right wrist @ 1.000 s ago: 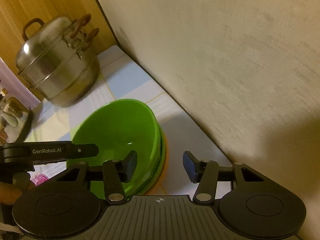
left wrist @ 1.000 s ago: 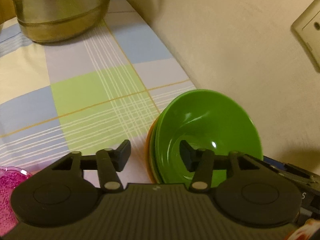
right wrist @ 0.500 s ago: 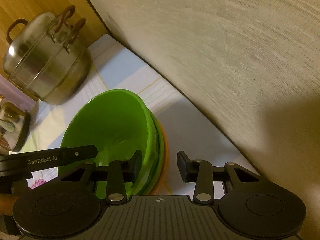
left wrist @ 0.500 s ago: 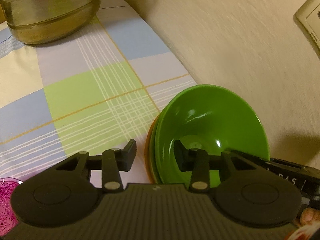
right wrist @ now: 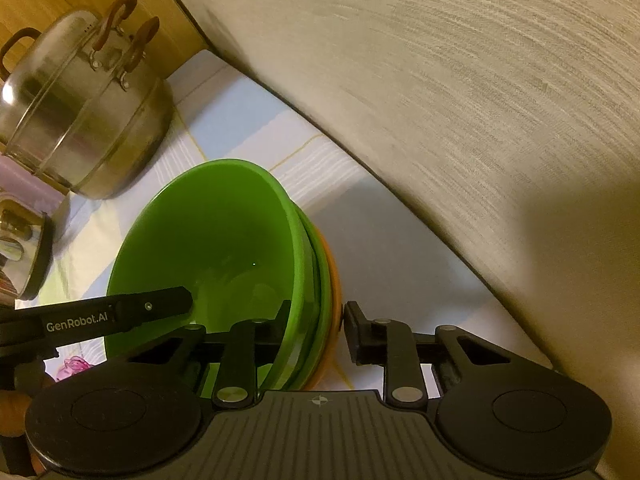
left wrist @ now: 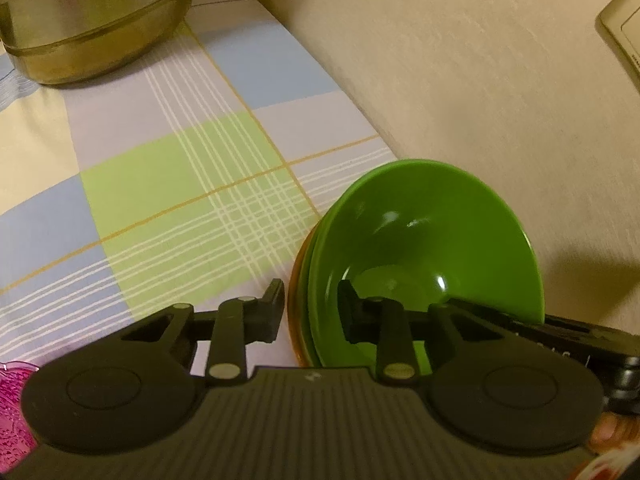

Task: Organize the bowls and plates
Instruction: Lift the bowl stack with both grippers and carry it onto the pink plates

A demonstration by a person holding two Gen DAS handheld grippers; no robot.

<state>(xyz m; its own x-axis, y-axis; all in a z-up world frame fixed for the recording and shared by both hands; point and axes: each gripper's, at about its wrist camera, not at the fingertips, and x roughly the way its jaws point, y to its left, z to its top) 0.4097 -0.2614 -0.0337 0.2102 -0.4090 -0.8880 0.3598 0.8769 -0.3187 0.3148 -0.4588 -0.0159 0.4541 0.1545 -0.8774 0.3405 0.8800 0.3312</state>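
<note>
A stack of bowls sits on the checked tablecloth by the wall: a green bowl (left wrist: 424, 232) on top, another green one under it, an orange one (left wrist: 295, 288) at the bottom. My left gripper (left wrist: 310, 310) straddles the stack's near-left rim, one finger outside, one inside the top bowl. My right gripper (right wrist: 318, 328) straddles the right rim of the same stack (right wrist: 224, 240), with the orange bowl's edge (right wrist: 334, 292) between its fingers. Both pairs of jaws stand narrowed around the rims, with small gaps still showing.
A large steel steamer pot (right wrist: 80, 112) stands at the far end of the table, also in the left wrist view (left wrist: 92, 20). A pink glass dish (left wrist: 12, 408) lies at the near left. The beige wall (left wrist: 460, 80) runs close along the right.
Both grippers have moved in over the bowl stack's rims and their jaws have narrowed around them. The stack has stayed in place.
</note>
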